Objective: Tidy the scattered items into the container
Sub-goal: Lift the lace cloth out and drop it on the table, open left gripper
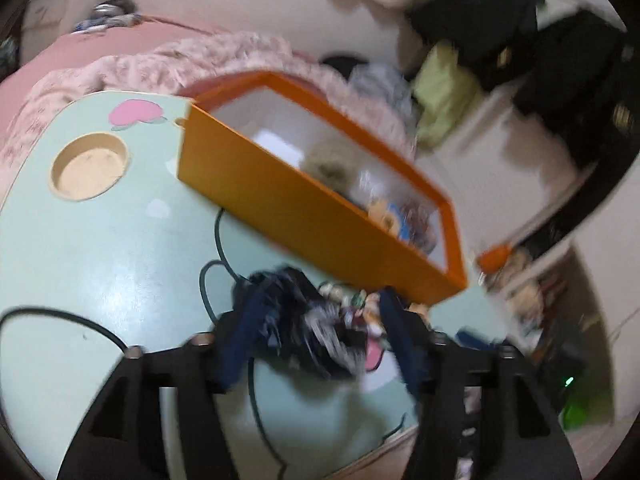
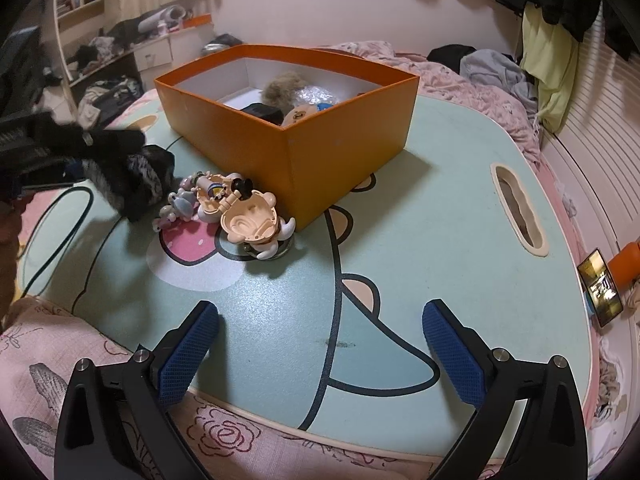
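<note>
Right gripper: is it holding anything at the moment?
No. The right gripper has its jaws spread wide over the bare table, with nothing between the blue pads.

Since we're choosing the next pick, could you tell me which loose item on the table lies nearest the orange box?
The peach-coloured mouse-shaped figurine: it sits at the orange cardboard box's front corner, unlike the dark fabric bundle.
</note>
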The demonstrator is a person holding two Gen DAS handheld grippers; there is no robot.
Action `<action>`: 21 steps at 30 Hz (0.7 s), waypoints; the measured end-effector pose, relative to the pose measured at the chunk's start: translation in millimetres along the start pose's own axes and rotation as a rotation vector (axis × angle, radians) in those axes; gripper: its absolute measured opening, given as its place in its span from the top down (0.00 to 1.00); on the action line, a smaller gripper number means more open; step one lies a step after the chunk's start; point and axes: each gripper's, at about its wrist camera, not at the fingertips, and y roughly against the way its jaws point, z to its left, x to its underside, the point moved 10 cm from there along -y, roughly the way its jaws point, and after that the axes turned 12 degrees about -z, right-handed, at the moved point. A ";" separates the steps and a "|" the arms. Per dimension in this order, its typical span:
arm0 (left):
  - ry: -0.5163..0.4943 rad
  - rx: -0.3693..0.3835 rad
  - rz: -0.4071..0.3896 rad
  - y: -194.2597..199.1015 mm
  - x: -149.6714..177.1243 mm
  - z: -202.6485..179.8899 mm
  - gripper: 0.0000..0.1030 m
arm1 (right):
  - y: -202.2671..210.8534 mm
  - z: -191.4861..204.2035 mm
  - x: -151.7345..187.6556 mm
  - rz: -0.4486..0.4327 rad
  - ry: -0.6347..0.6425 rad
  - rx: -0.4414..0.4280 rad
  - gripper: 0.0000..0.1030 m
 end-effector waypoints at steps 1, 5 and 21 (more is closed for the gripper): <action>0.012 -0.006 -0.039 4.8 -0.4 3.0 0.32 | 0.9 -0.7 0.3 0.001 -0.007 -0.005 0.01; 0.073 0.013 -0.065 12.2 7.5 14.0 0.32 | 20.2 -4.5 -16.7 -0.064 -0.020 0.004 0.06; 0.150 0.038 -0.061 8.3 19.5 23.0 0.32 | -15.9 -41.4 -87.9 -0.084 -0.037 0.121 0.11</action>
